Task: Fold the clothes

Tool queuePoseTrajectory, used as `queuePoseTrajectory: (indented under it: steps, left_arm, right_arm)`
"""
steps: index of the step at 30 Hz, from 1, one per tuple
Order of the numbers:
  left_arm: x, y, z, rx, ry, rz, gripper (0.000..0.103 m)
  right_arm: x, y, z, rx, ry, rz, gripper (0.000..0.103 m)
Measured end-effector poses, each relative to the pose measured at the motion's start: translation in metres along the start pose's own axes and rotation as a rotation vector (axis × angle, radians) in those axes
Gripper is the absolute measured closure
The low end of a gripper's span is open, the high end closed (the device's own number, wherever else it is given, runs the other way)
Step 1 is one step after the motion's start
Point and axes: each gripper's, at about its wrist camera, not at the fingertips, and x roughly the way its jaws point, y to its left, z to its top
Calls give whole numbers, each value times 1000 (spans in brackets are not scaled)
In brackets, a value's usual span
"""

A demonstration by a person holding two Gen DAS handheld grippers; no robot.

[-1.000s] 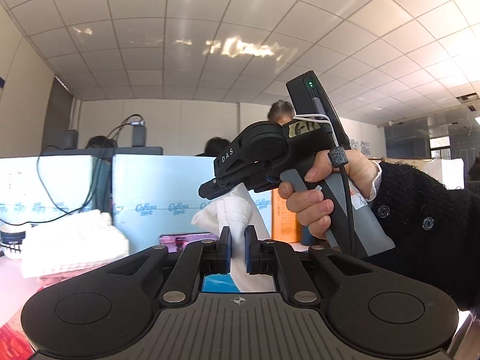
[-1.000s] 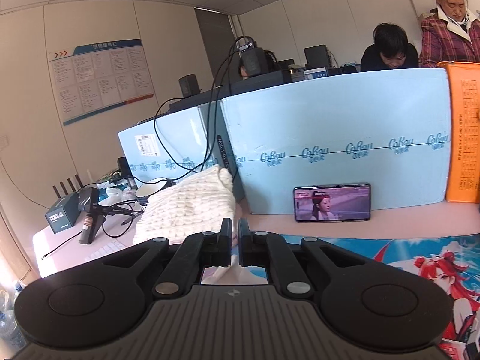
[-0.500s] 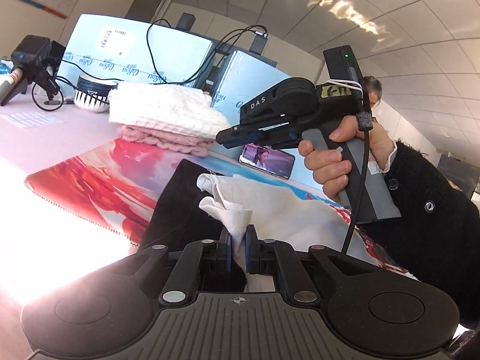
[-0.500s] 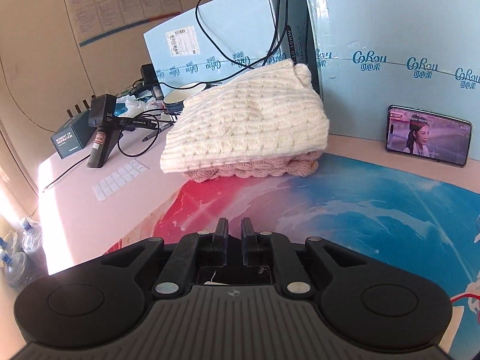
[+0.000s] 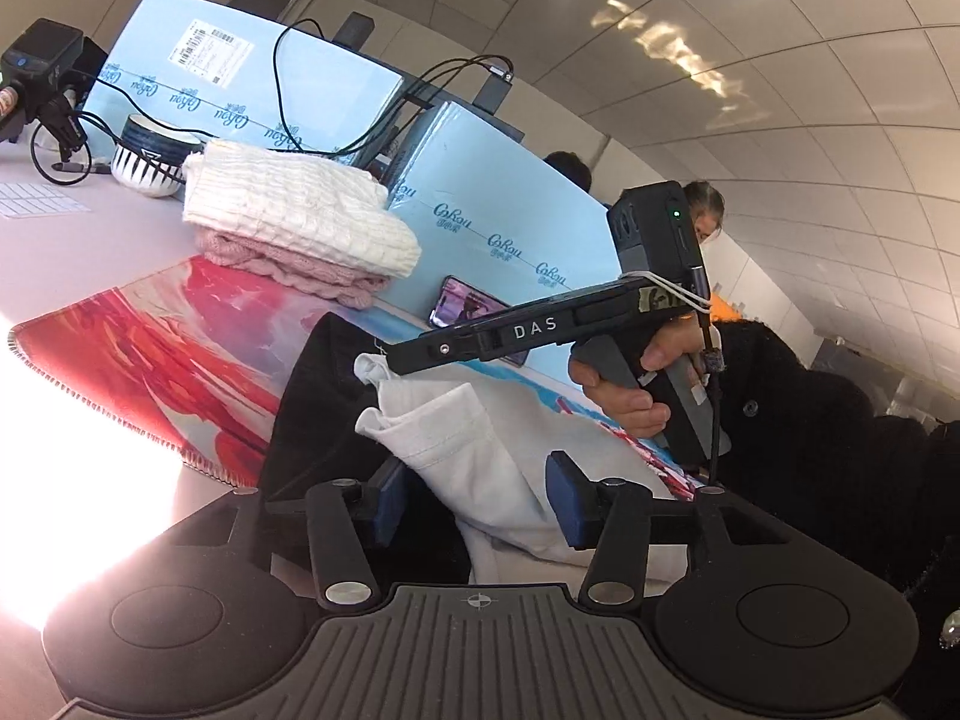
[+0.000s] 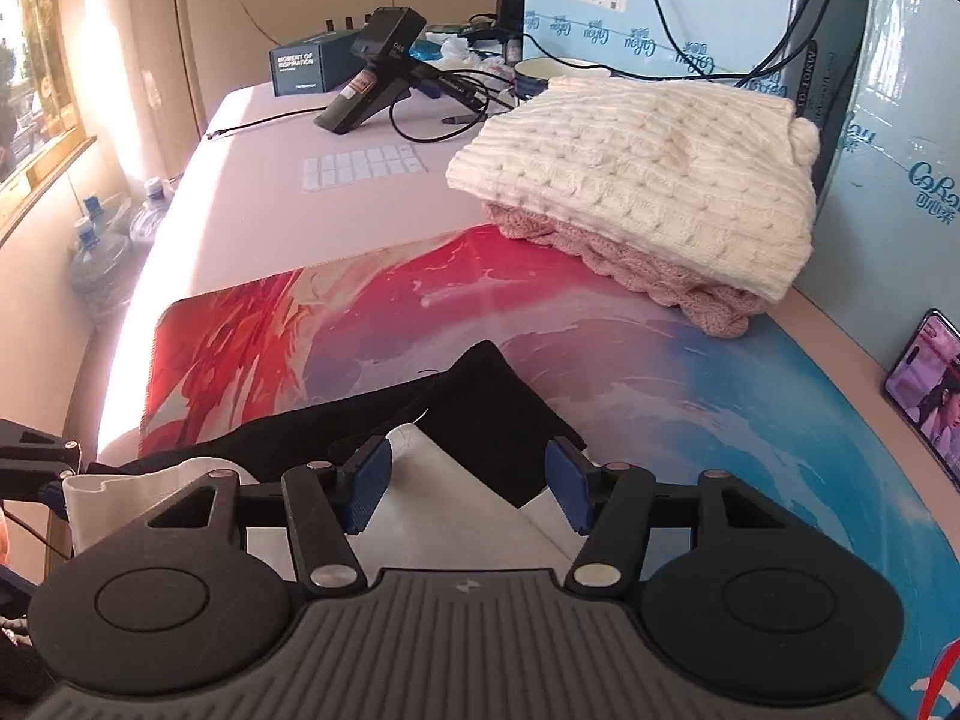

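A white garment (image 5: 480, 450) lies bunched on a black garment (image 5: 324, 414) on the colourful mat (image 6: 420, 300). My left gripper (image 5: 477, 504) hovers low over it with jaws opening; white cloth sits between the blue pads, which do not press on it. My right gripper (image 6: 468, 486) points down at a white corner (image 6: 432, 504) over the black cloth (image 6: 486, 414), jaws also opening, with nothing pinched. In the left wrist view its fingers (image 5: 432, 354) hang just above the white fabric, held by a hand (image 5: 624, 396) in a black sleeve.
Folded cream and pink knits (image 6: 648, 180) are stacked at the mat's far edge against blue foam boards (image 6: 900, 180). A phone (image 6: 924, 384) leans at the right. A spare gripper (image 6: 372, 72), cables and a bowl (image 5: 150, 162) lie further back. Water bottles (image 6: 102, 258) stand beyond the table's left edge.
Both grippers came down from mid-air to the mat with the white garment. Both were shut on it and now stand open, with the cloth lying loose on the black garment.
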Motion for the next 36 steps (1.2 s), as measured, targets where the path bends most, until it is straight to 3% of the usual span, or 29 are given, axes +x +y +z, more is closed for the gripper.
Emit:
queuePoseTrajectory:
  steps: [8,12,14,15,16,17,19,22,25,29,33,34,35,36]
  left_arm:
    - [6,3,3,-23,20,10,44]
    - [11,3,7,-45,29,56,44]
    - [14,3,9,-54,26,79,47]
    - [15,3,10,-49,26,85,47]
    - [16,2,10,-32,25,95,61]
    - [16,2,10,-20,26,95,84]
    - [15,4,9,-23,13,79,94]
    - [4,11,10,-63,-49,55,96]
    - [-5,15,14,-73,-69,79,96]
    - [0,21,10,-82,-3,125,94]
    - [-3,17,7,-1,-1,159,86]
    - [-5,15,7,22,-12,176,80]
    - [-7,12,6,46,-24,196,64]
    - [-9,10,6,70,-37,216,51]
  right_arm:
    - [2,-4,-2,19,26,127,52]
    - [6,-14,-7,56,36,138,64]
    - [6,-18,-8,76,21,151,73]
    - [5,-20,-9,84,12,155,83]
    - [2,-18,-9,85,-2,155,92]
    - [-1,-18,-9,89,-20,153,93]
    - [-8,-19,-8,114,-81,145,96]
    - [-18,-24,0,165,-188,123,96]
    - [-15,-28,11,202,-246,87,96]
    - [12,-28,18,211,-185,31,96]
    - [34,-23,16,205,-114,-8,93]
    - [36,-22,15,205,-109,-23,87]
    - [33,-21,16,208,-123,-46,80]
    - [29,-21,17,213,-141,-72,53]
